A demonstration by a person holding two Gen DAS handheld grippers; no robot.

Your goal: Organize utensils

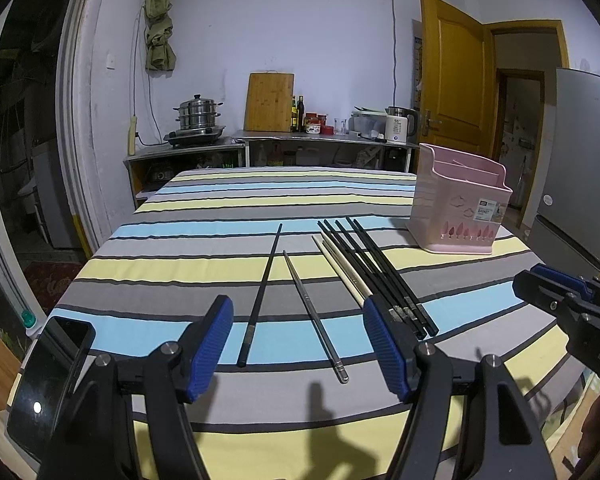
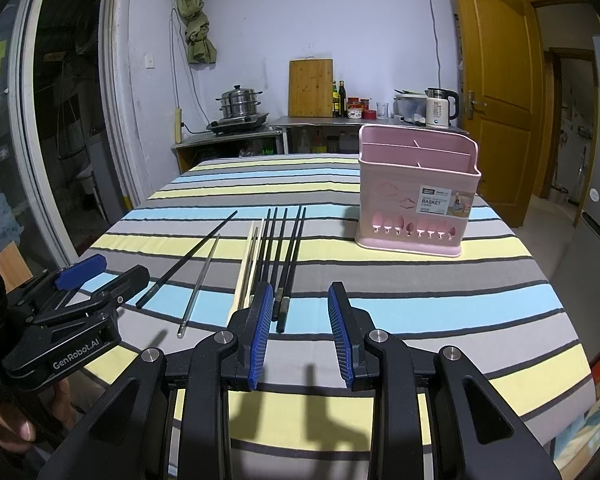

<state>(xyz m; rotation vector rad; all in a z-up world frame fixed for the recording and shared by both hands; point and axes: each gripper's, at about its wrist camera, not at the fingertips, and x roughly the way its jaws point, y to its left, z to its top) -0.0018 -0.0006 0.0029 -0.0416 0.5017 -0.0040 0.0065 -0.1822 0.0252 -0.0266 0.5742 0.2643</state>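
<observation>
We are holding the left gripper (image 1: 298, 344) with its fingers spread wide and nothing between them, low over the near part of the table. We are holding the right gripper (image 2: 298, 332) a bit to the right of it, also spread but less wide, and also gripping nothing.

As we are judging it, the task is only beginning. All the utensils are still lying on the striped tablecloth (image 1: 228, 208). From the left gripper, one black chopstick (image 1: 262, 292) is lying at about 11 o'clock and the metal chopstick (image 1: 314, 314) at 12 o'clock. The pale chopsticks (image 1: 342, 270) and the bundle of black chopsticks (image 1: 374, 270) are lying side by side at 1 o'clock, with their near ends just beside the right finger of this gripper. The pink basket (image 2: 418, 192) is standing upright at about 1 o'clock from the right gripper, well apart from the chopsticks, and we are seeing nothing inside its compartments.

For moving, we are having open cloth between the chopsticks and the basket. The right edge of the table is near the basket, and a phone (image 1: 52, 380) is lying at the near left corner, at 9 o'clock from the left gripper. The two grippers are near each other, so we are needing care there.
</observation>
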